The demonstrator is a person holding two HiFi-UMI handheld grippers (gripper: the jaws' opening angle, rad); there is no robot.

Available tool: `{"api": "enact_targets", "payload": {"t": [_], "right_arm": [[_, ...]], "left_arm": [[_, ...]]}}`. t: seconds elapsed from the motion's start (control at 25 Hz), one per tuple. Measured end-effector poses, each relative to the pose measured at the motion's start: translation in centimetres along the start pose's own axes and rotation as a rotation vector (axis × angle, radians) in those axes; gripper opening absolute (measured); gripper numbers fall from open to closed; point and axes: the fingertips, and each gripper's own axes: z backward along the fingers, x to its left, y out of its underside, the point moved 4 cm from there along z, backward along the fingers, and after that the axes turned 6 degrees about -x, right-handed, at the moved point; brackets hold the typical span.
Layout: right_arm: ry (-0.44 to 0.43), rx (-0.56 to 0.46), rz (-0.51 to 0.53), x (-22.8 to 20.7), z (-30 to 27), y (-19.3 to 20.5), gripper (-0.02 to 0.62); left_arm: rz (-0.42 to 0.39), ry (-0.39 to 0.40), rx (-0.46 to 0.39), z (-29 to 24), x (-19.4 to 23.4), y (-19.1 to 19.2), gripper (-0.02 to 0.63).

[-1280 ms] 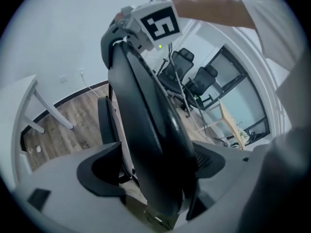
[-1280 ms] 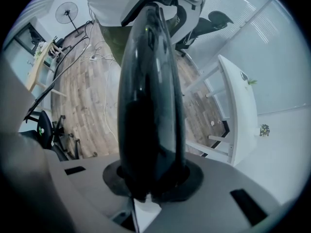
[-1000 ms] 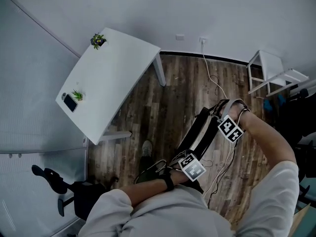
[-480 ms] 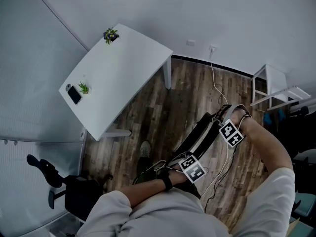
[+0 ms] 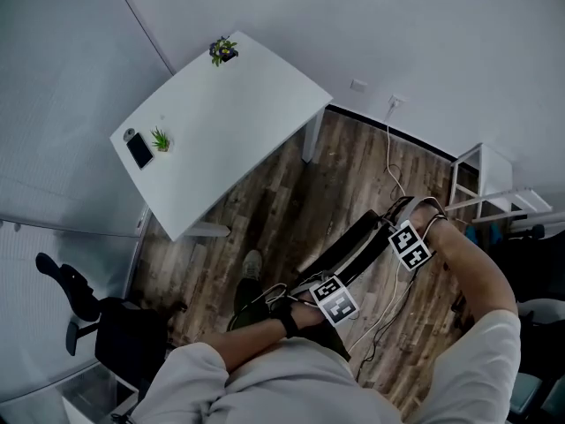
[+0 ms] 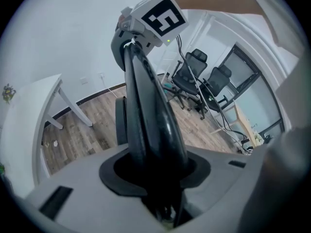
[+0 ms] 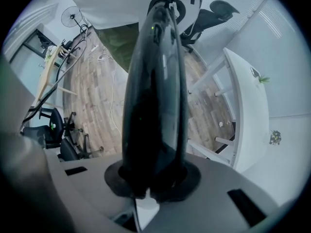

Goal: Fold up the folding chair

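Note:
The black folding chair hangs folded flat above the wood floor, held between my two grippers. My left gripper holds its near end. In the left gripper view the chair's dark edge runs out of the left gripper towards the right gripper's marker cube. My right gripper points down onto the far end. There the glossy black edge sits in the right gripper. Both pairs of jaws have just been closing, with the chair between them.
A white table with a phone and two small plants stands to the left. A black office chair is at the lower left and a white stand at the right. A cable trails across the floor. More office chairs stand beyond.
The head view has swung, so the table now sits further up and right. Both grippers stay on the chair, which has shifted a little and looks thinner.

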Motion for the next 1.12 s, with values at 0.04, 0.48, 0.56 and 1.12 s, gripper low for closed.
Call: {"api": "enact_targets", "payload": {"t": [0.04,0.48,0.56,1.12], "right_arm": [[-0.007,-0.001,-0.002,-0.3,0.1,-0.1,0.064],[0.033,0.004,-0.036,-6.1,2.0,0.3,0.061],[0.042,0.009,-0.032,-7.7,2.5,0.4,0.061],[0.069,0.001,0.008,-20.0,3.2,1.1,0.061]], "left_arm": [[0.004,-0.001,-0.006,0.3,0.4,0.1,0.156],[0.009,-0.08,-0.037,3.9,5.5,0.8,0.139],[0.009,-0.101,-0.044,4.8,6.8,0.9,0.137],[0.072,-0.207,-0.091,10.3,16.8,2.5,0.117]]}}
